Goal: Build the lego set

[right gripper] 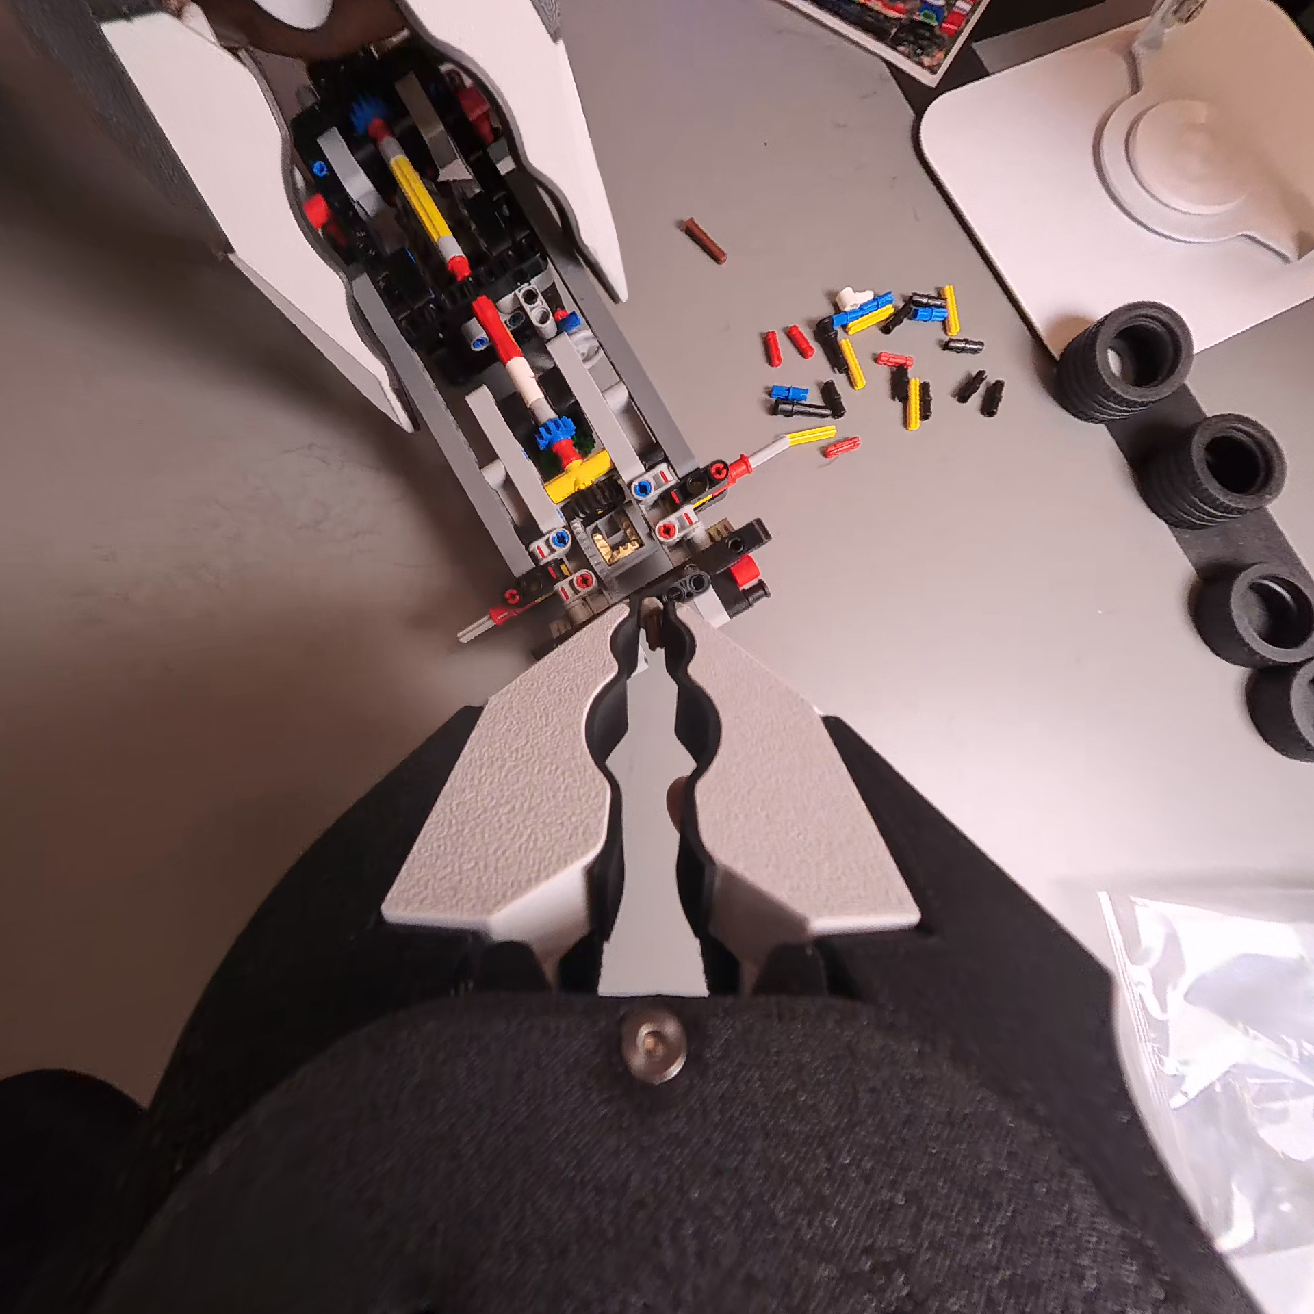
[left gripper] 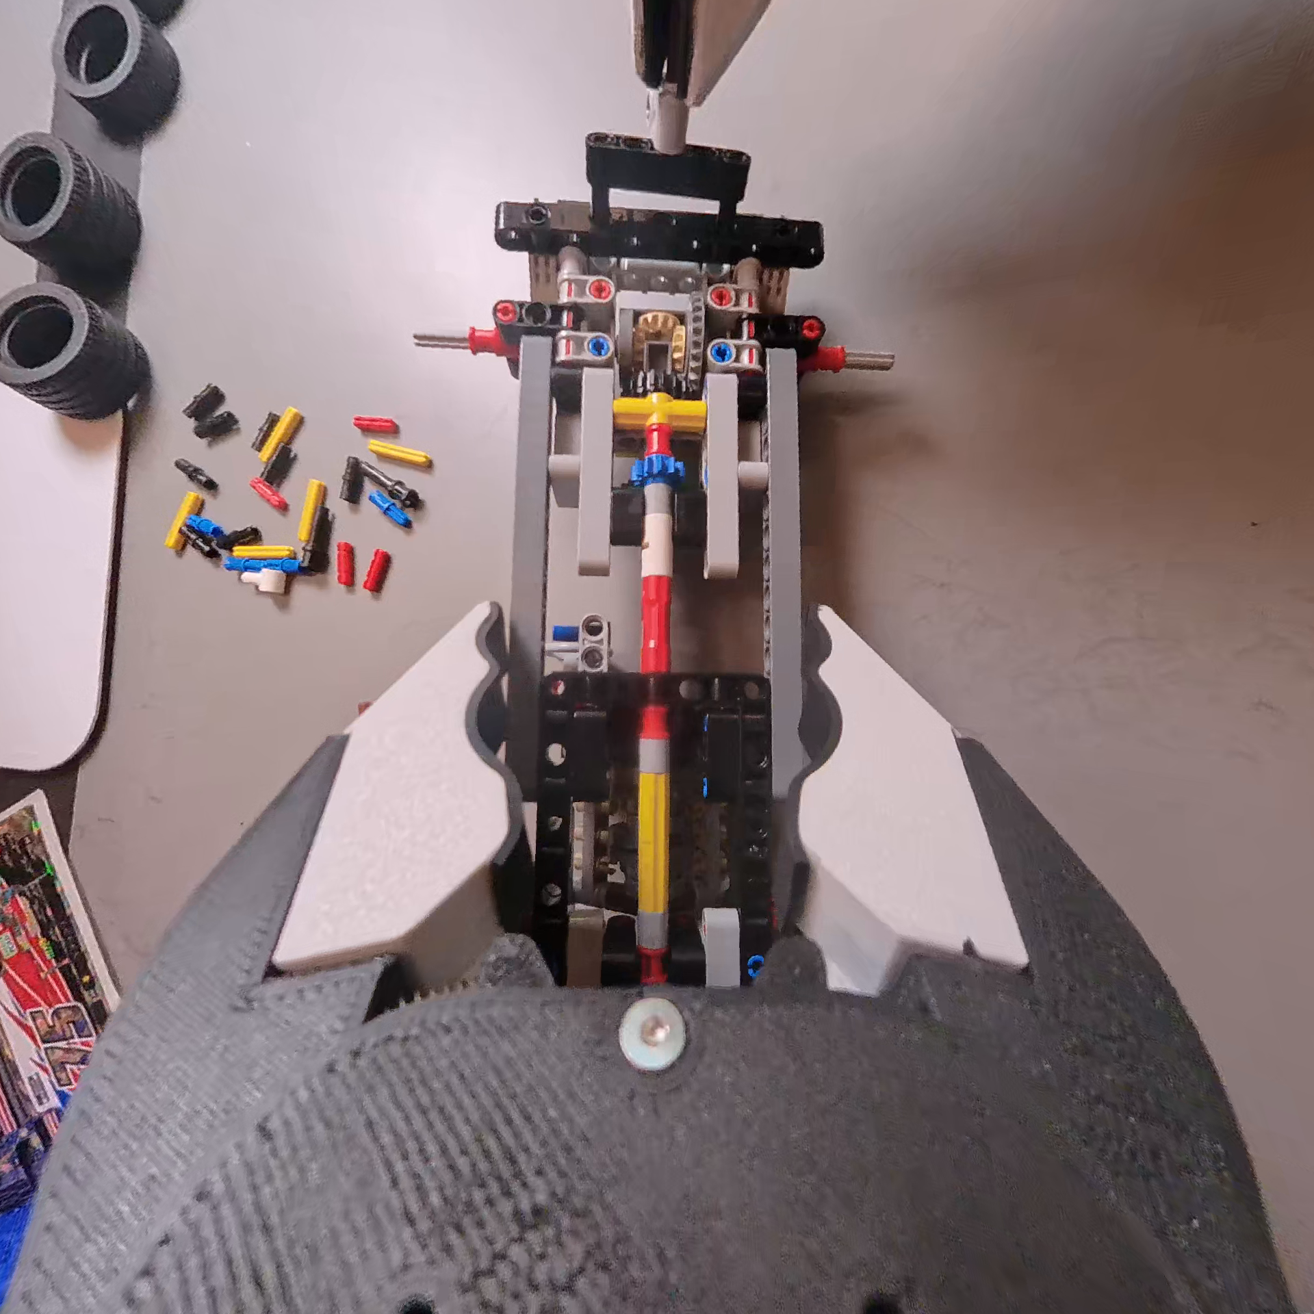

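Note:
A long Lego chassis (left gripper: 658, 498) of grey beams, black frames and a red, white and yellow centre shaft lies on the grey table. My left gripper (left gripper: 654, 618) is shut on its near end, one finger on each side. At the far end a black frame piece (left gripper: 668, 171) stands on the black cross beam. My right gripper (left gripper: 665, 92) comes down from above, shut on a small light grey pin (left gripper: 668, 121) that touches this frame. In the right wrist view the right gripper (right gripper: 658, 618) is at the chassis (right gripper: 540, 426) end, and the left gripper (right gripper: 512, 355) holds the far part.
A pile of loose red, yellow, blue and black pins (left gripper: 284, 490) lies left of the chassis, also in the right wrist view (right gripper: 874, 355). Several black tyres (left gripper: 71, 213) (right gripper: 1209, 462), a white tray (right gripper: 1138, 178), a booklet (left gripper: 43, 960), a brown pin (right gripper: 705, 240) and a plastic bag (right gripper: 1223, 1066) lie around. Tip to tip, the grippers are about 11 cm apart.

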The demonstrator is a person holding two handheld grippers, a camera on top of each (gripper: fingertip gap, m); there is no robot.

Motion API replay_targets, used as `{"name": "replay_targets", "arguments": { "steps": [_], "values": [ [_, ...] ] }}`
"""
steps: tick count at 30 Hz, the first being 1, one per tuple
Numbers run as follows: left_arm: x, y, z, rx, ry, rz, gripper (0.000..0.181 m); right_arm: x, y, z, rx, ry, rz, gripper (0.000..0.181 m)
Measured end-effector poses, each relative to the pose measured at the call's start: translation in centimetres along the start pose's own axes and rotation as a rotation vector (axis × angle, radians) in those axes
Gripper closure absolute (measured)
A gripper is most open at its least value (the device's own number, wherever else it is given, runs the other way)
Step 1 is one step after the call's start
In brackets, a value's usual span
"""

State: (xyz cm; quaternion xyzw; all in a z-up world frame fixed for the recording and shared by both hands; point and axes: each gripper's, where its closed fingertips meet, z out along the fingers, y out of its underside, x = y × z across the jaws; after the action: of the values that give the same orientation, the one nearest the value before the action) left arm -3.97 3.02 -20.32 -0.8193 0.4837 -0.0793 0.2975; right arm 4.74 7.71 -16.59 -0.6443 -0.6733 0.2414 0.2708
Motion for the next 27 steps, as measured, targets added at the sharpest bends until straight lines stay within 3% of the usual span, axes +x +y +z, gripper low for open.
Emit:
{"name": "replay_targets", "arguments": {
  "steps": [13, 27],
  "values": [
    [0.2, -0.1, -0.2, -0.038, -0.025, 0.044, 0.100, -0.2, 0.2, 1.0, -0.225, -0.001, -0.053, 0.179],
    [0.3, -0.2, -0.1, -0.042, -0.030, 0.035, 0.100, -0.2, 0.4, 1.3, -0.198, -0.001, -0.041, 0.180]
  ]
}}
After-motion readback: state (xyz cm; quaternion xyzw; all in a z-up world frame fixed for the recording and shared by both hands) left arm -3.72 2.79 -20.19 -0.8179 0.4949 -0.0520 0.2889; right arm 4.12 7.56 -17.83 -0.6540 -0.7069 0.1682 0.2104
